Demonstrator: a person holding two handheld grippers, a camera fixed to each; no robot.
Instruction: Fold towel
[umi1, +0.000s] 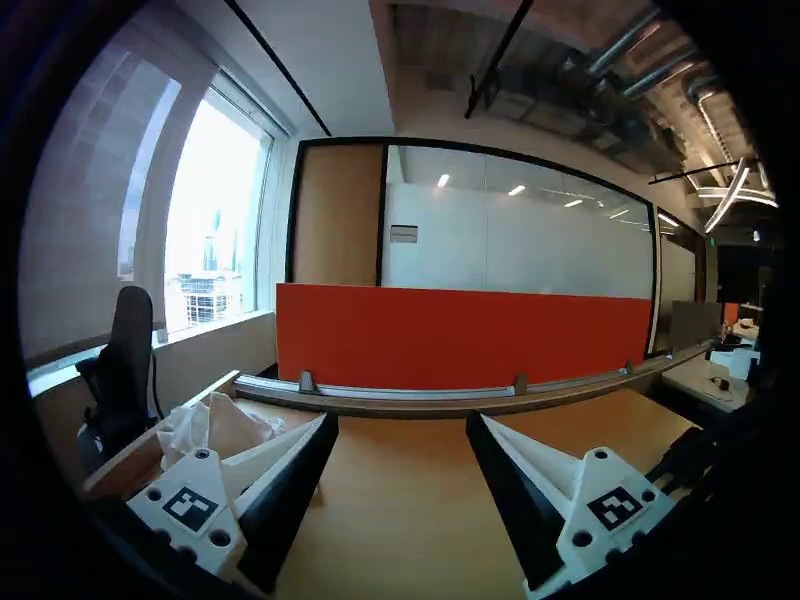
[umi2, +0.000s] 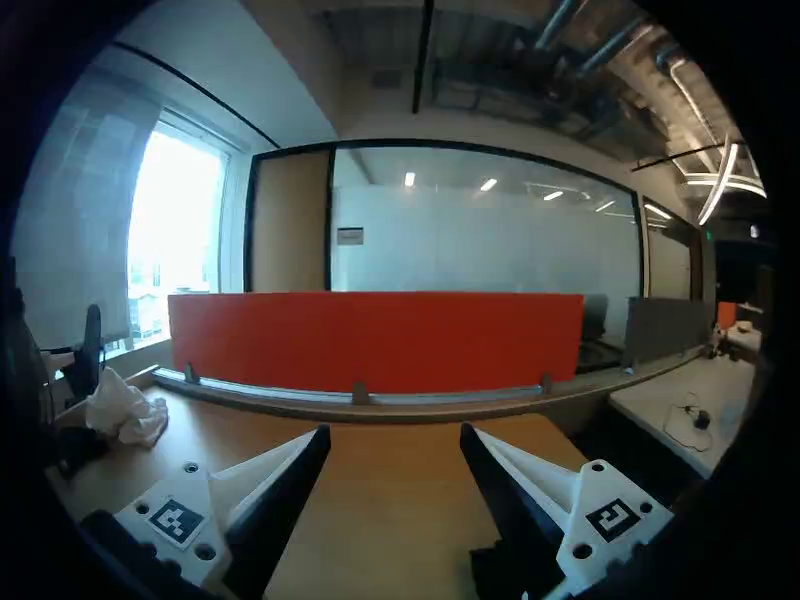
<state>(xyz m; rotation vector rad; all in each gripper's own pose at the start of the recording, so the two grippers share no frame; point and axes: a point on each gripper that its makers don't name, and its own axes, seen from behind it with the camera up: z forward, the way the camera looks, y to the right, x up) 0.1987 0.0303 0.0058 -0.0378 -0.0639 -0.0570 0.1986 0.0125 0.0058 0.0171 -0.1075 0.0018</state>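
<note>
- Behind the desk, a wide glass wall (umi1: 520, 230) spans the room, and a bright window (umi1: 215, 230) stands at the left.
- An orange partition (umi1: 460, 335) stands upright along the far edge of the desk.
- The wooden desk (umi1: 400, 500) lies under both tools.
- A dark office chair (umi1: 125, 370) stands at the left, near the window.
- The left gripper (umi1: 402, 417) has its fingers spread wide apart and grasps nothing; bare wood shows between them.
- The right gripper (umi2: 395, 430) is released in the same way, over the desk (umi2: 390, 520), with nothing between its fingers.
- The towel (umi1: 215, 425), white and crumpled, lies at the far left part of the desk. In the left gripper view it is just beyond the left finger, which partly hides it. In the right gripper view the towel (umi2: 125, 408) is well apart to the left.
</note>
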